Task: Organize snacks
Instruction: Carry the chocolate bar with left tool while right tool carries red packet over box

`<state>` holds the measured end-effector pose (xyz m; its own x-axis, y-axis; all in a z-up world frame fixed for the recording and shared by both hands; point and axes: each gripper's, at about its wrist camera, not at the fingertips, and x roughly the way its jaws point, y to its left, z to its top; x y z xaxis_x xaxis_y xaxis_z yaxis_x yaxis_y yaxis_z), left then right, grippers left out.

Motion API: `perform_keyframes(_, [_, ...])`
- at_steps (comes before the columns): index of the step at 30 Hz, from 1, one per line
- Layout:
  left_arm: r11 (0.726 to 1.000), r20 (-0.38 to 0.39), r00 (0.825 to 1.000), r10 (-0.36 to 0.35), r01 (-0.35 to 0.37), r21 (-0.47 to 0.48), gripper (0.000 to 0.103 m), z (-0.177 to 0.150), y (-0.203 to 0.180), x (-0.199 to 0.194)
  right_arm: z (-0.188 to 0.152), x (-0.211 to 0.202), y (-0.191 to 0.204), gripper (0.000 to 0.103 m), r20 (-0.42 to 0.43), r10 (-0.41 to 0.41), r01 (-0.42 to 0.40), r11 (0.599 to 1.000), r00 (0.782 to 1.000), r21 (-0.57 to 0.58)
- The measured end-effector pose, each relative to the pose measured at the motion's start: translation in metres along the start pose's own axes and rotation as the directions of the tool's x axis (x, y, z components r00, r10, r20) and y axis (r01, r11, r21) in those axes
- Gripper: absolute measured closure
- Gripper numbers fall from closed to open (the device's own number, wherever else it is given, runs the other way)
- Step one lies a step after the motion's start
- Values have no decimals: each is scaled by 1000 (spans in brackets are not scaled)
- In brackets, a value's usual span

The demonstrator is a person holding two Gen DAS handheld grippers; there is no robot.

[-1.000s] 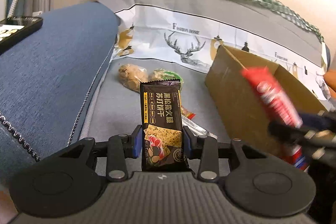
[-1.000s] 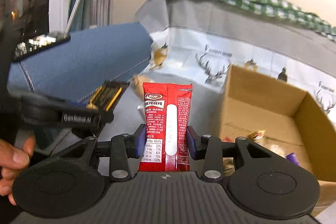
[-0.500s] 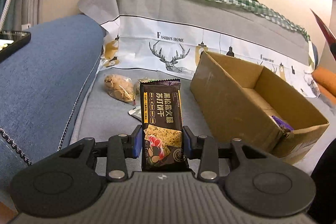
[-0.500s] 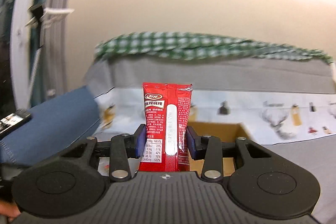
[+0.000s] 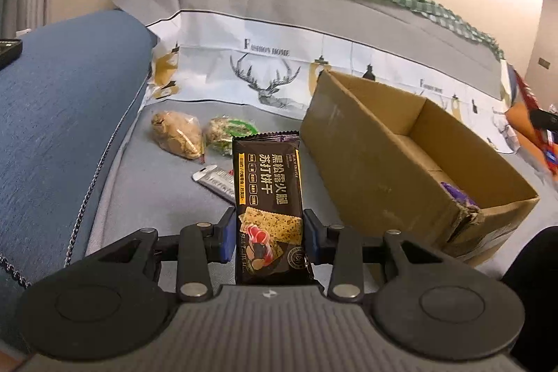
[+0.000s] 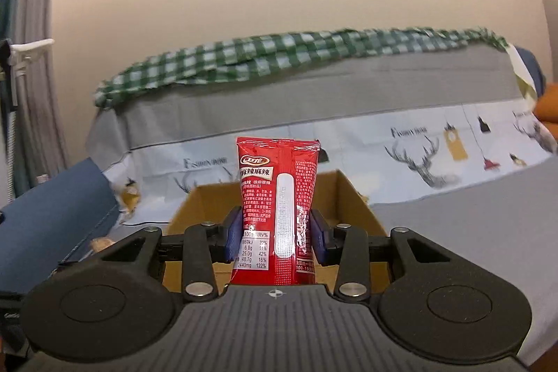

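Note:
My left gripper (image 5: 268,234) is shut on a black cracker packet (image 5: 268,194) and holds it upright above the grey sofa seat, left of an open cardboard box (image 5: 376,162). My right gripper (image 6: 275,234) is shut on a red snack packet (image 6: 277,204) and holds it upright in front of the same box (image 6: 352,201). The red packet and right gripper show at the right edge of the left wrist view (image 5: 533,124). A purple wrapper (image 5: 457,194) lies inside the box.
On the seat (image 5: 157,197) lie a brown snack bag (image 5: 178,135), a green-rimmed bag (image 5: 228,131) and a silver sachet (image 5: 216,180). A blue cushion (image 5: 59,114) stands on the left. The deer-print backrest (image 5: 265,75) and a green checked cloth (image 6: 279,54) lie behind.
The right gripper with the red packet has swung from the left gripper's side to the box's right side, and now faces the box. The left gripper has shifted slightly, still holding the black packet.

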<state>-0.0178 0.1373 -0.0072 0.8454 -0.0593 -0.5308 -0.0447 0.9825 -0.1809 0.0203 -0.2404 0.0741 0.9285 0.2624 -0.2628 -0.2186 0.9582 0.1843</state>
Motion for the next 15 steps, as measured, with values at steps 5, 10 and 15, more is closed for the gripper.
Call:
perform_keyframes(5, [999, 27, 999, 21, -20, -36, 60, 1, 3, -8, 5, 14, -2, 62, 9, 20, -20, 1000, 1000, 16])
perform_keyframes(10, [998, 29, 998, 57, -57, 0, 60, 3, -5, -9, 4, 24, -10, 62, 20, 36, -36, 999, 999, -20])
perform_keyframes(15, [997, 17, 998, 63, -64, 43, 60, 4, -17, -8, 1, 22, -22, 62, 29, 49, -49, 999, 998, 5])
